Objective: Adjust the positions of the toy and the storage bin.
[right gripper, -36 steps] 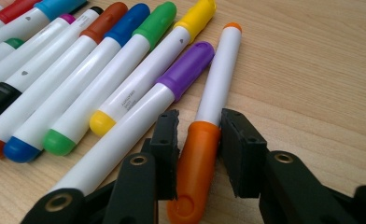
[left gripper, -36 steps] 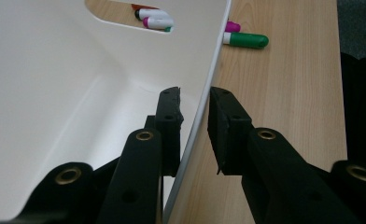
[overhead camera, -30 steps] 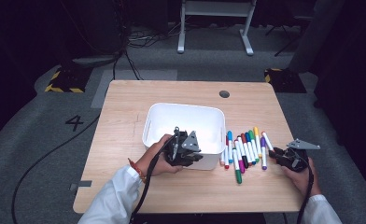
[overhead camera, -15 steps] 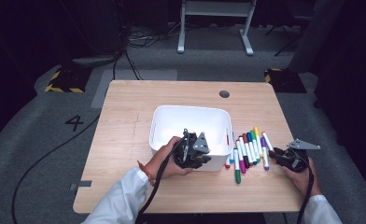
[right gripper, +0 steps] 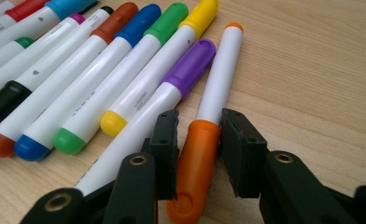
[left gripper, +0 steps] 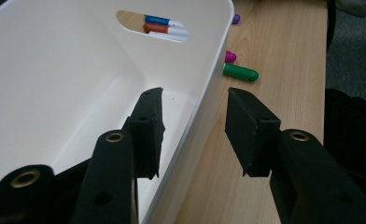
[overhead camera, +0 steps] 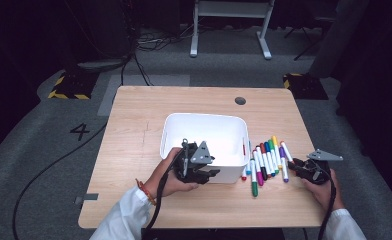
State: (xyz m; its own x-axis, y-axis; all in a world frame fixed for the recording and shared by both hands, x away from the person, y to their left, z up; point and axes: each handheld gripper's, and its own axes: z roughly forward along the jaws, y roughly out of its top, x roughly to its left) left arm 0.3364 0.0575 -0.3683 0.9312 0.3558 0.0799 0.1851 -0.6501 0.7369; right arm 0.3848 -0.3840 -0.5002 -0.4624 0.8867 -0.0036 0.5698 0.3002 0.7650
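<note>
A white bin point(overhead camera: 204, 116) stands mid-table. My left gripper point(overhead camera: 210, 172) straddles its near wall point(left gripper: 204, 93), one jaw inside and one outside. Its jaws have just been opening, and the outer pad point(left gripper: 246, 135) stands clear of the wall. A row of several coloured markers point(overhead camera: 264, 160) lies on the wood just right of the bin. My right gripper point(overhead camera: 296, 167) is at the row's right end. In the right gripper view point(right gripper: 200, 116) it is shut on the orange marker point(right gripper: 197, 158), pads against its cap, with the marker lying on the table beside a purple one point(right gripper: 190, 63).
The bin's floor point(left gripper: 55, 70) is bare. Through its handle slot I see marker barrels point(left gripper: 165, 27), and a green cap point(left gripper: 241, 73) lies outside its corner. The wooden table point(overhead camera: 134, 130) has a dark hole point(overhead camera: 240, 100) at the back. Cables and a yellow-black block point(overhead camera: 69, 85) lie on the floor.
The left hand slid the bin a little to the right, toward the markers, then its jaws opened off the wall. The right gripper has stayed on the orange marker.
</note>
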